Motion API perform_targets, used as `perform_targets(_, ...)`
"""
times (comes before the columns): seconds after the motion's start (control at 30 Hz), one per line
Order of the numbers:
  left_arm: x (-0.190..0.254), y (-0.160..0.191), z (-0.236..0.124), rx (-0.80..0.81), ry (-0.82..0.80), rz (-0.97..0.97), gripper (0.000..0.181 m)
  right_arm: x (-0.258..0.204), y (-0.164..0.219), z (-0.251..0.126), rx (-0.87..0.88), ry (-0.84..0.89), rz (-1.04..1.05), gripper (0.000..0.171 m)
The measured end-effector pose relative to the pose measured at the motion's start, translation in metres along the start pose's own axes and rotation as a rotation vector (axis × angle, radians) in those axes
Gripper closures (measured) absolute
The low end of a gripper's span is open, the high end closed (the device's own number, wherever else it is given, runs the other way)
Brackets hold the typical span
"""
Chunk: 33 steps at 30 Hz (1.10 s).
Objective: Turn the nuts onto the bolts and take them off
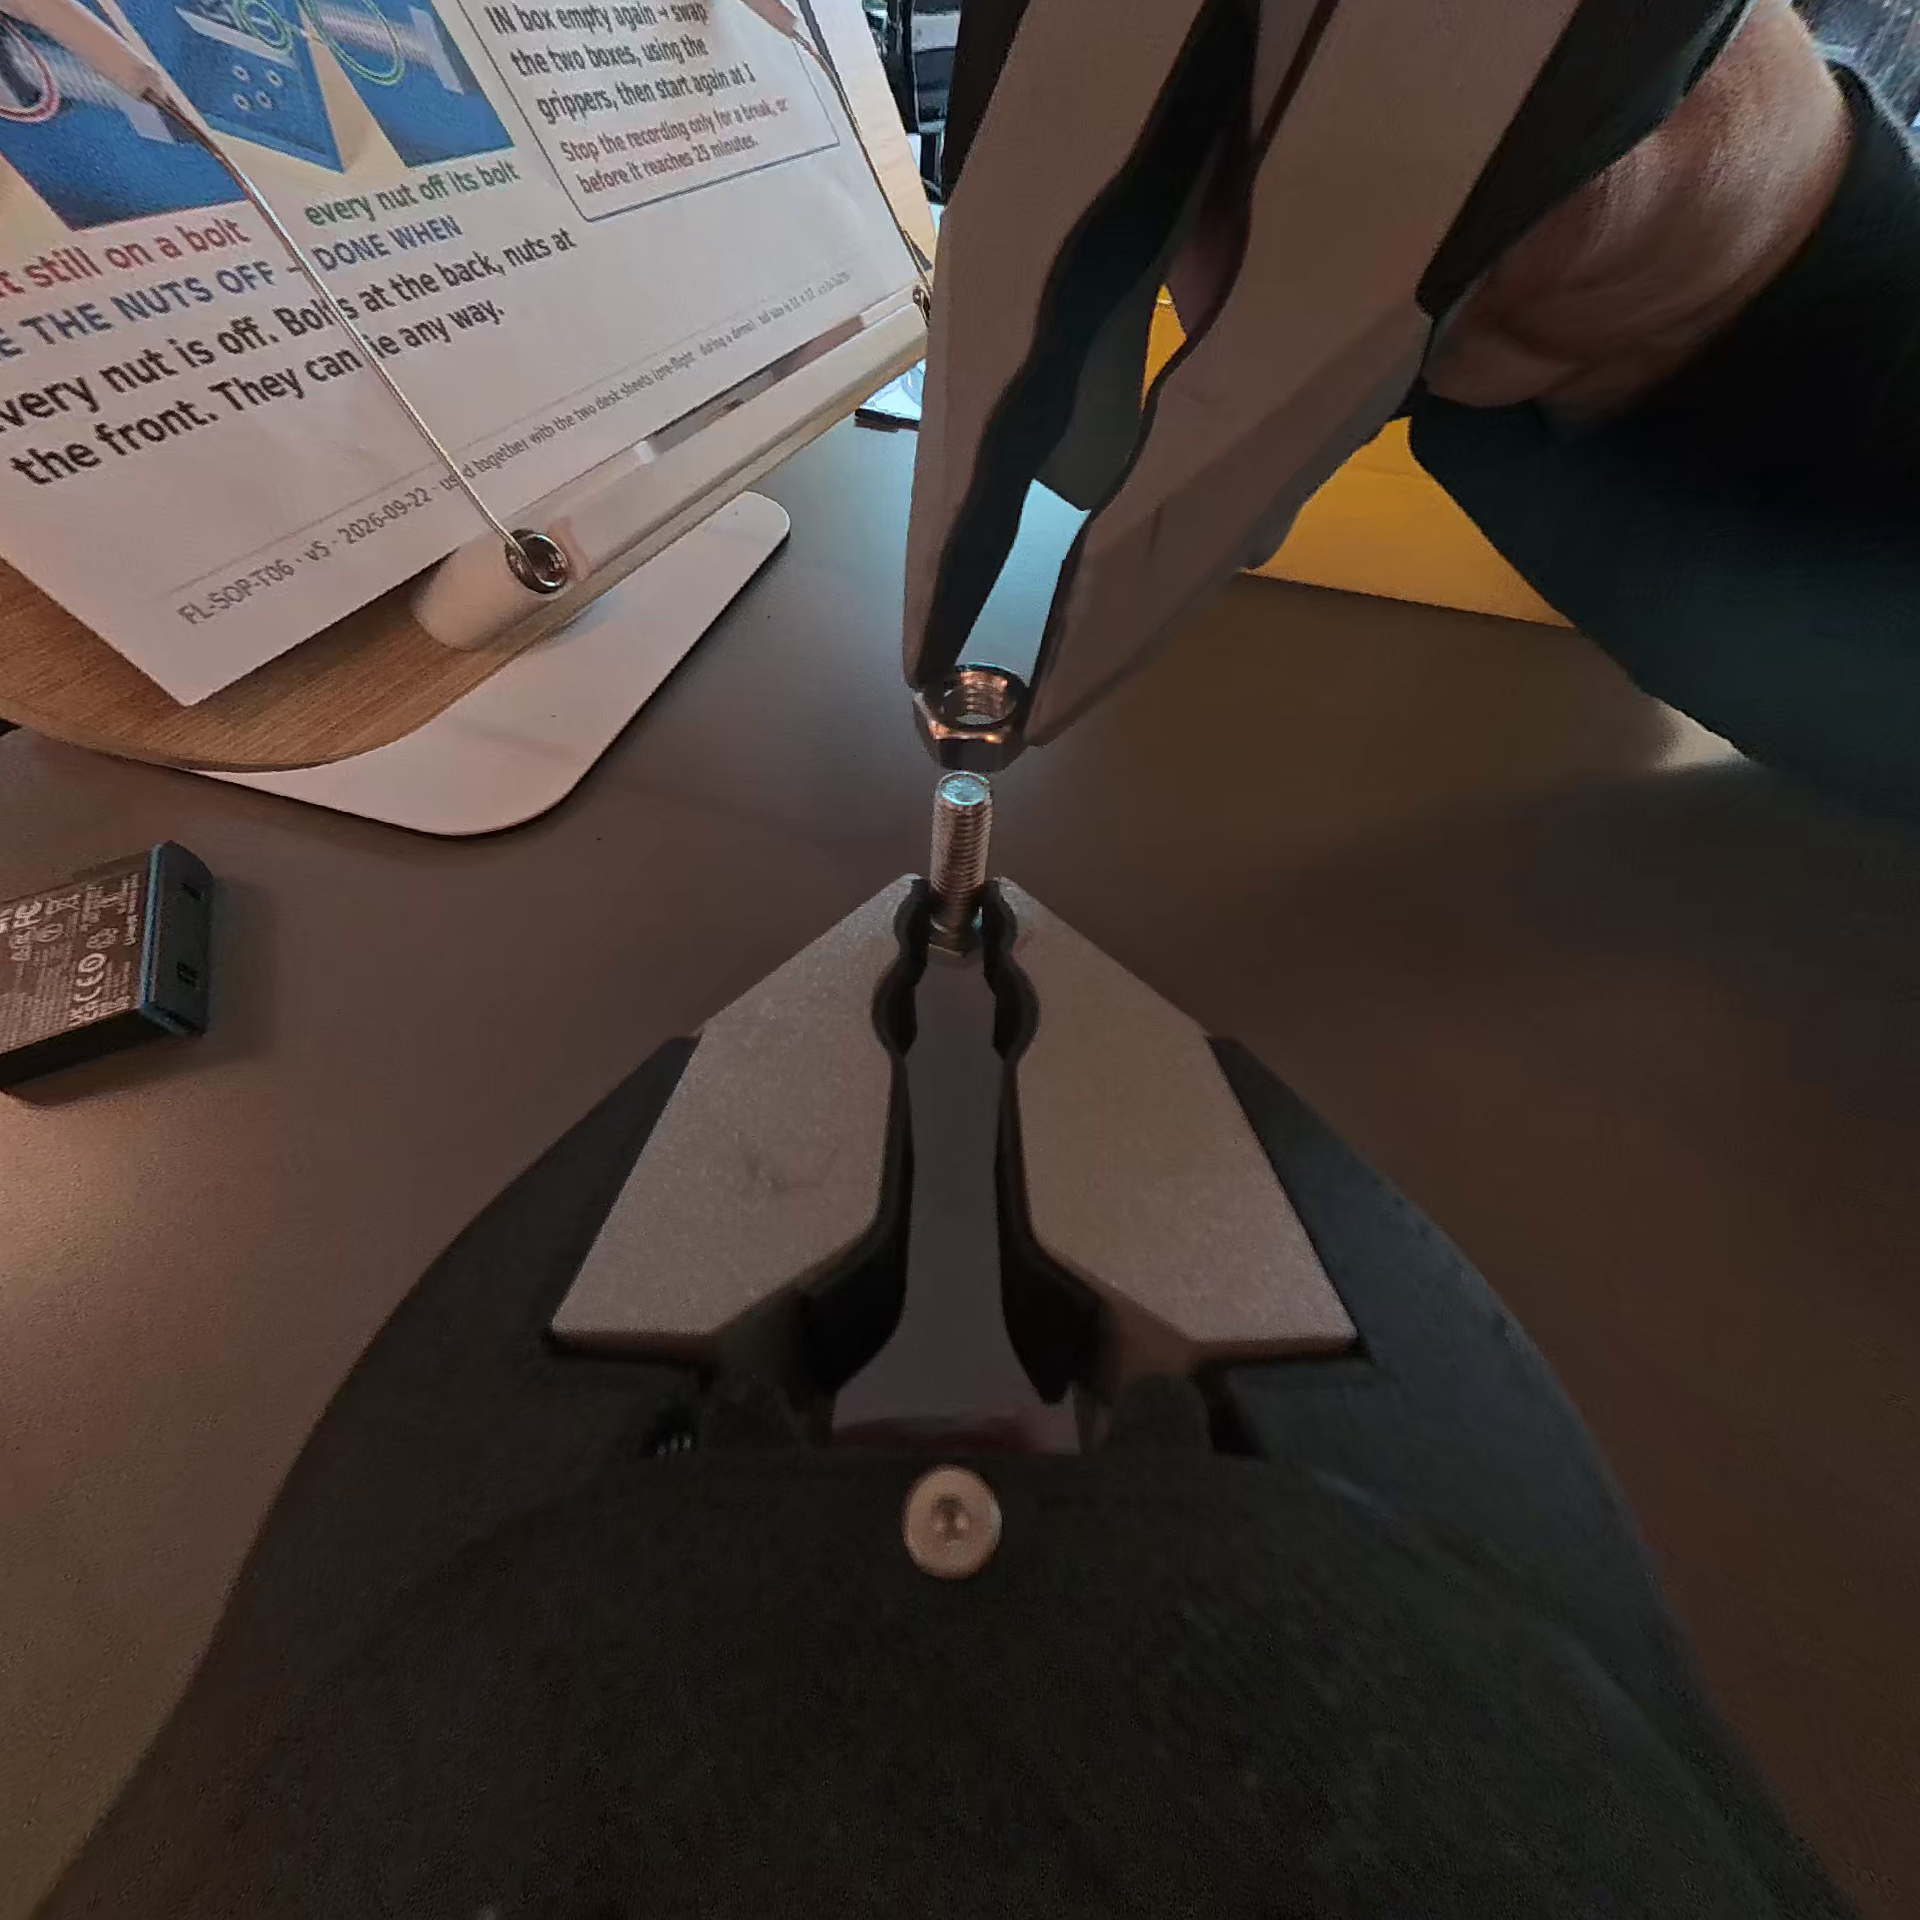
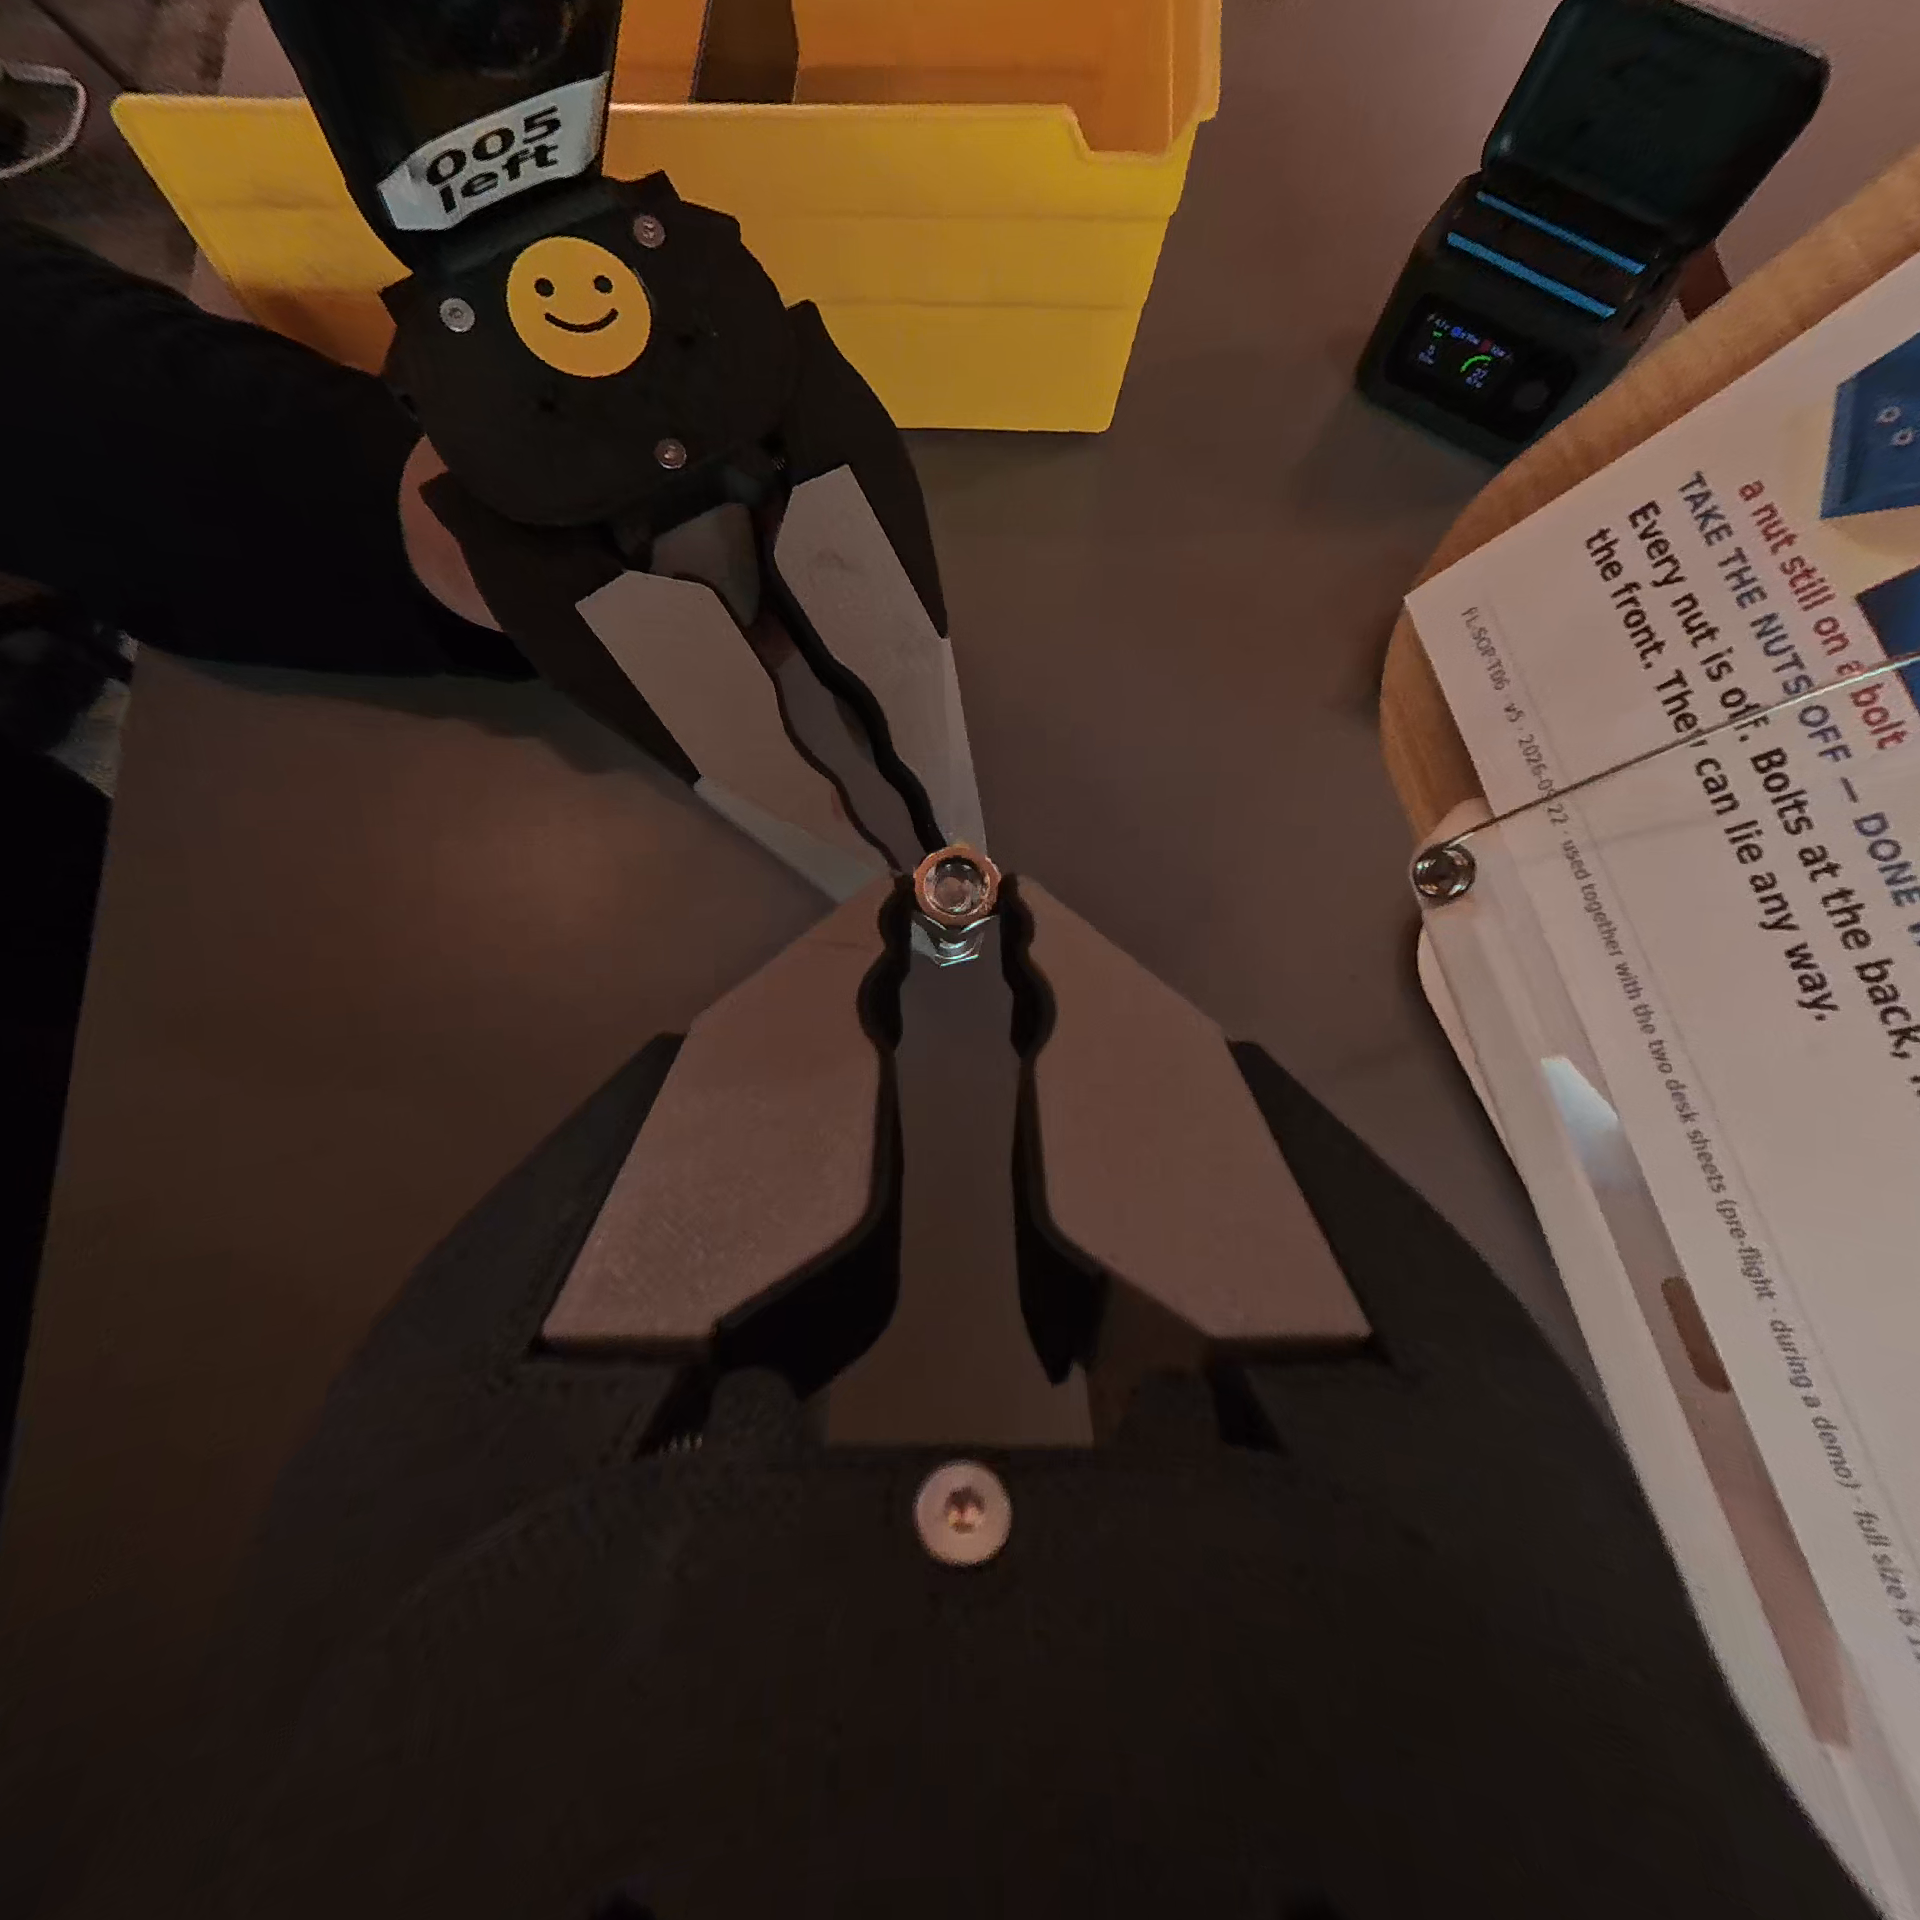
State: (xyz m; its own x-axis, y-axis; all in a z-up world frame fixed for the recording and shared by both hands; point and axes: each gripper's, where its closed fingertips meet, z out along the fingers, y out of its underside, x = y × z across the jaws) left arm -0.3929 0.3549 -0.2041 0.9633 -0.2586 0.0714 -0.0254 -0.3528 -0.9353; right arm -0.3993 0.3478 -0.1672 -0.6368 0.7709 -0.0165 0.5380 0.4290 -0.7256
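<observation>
In the left wrist view my left gripper is shut on the head end of a silver bolt, whose threaded shaft points away from the camera. My right gripper comes in from above, shut on a silver hex nut. The nut sits just off the bolt's tip, roughly in line with it, with a small gap between them. In the right wrist view my right gripper holds the nut at its fingertips. The left gripper reaches in from the top, and the nut mostly hides the bolt.
A wooden document stand with an instruction sheet stands at the left, and shows at the right of the right wrist view. A black battery pack lies on the dark table. A yellow bin and a black device with a small screen stand behind.
</observation>
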Motion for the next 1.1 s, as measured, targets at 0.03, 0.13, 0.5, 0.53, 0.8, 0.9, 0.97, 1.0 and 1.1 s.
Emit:
perform_targets(0.03,0.000,0.000,0.000,-0.003,-0.004,0.001,0.173,0.000,0.000,0.000,-0.003,0.009,-0.006,0.158)
perform_targets(0.13,0.002,-0.002,-0.001,0.001,-0.005,0.007,0.174,-0.003,-0.002,-0.001,-0.010,0.016,-0.020,0.158)
perform_targets(0.5,0.001,-0.001,-0.002,-0.015,-0.020,0.015,0.173,-0.005,0.001,0.006,-0.037,0.021,-0.024,0.158)
perform_targets(0.53,0.001,0.000,-0.002,-0.018,-0.022,0.015,0.173,-0.005,0.002,0.007,-0.041,0.022,-0.023,0.158)
perform_targets(0.8,0.002,0.000,-0.002,-0.025,-0.029,0.028,0.174,-0.005,0.003,0.009,-0.056,0.034,-0.029,0.158)
perform_targets(0.9,0.001,0.000,-0.002,-0.026,-0.038,0.030,0.174,-0.004,0.003,0.009,-0.056,0.041,-0.023,0.158)
perform_targets(0.97,0.000,0.000,-0.002,-0.029,-0.046,0.031,0.173,-0.004,0.003,0.009,-0.058,0.046,-0.016,0.158)
perform_targets(1.0,-0.001,0.000,-0.002,-0.031,-0.050,0.031,0.174,-0.003,0.003,0.010,-0.059,0.050,-0.013,0.158)
perform_targets(1.1,-0.003,0.001,-0.002,-0.035,-0.063,0.029,0.174,-0.002,0.002,0.011,-0.065,0.069,-0.003,0.158)
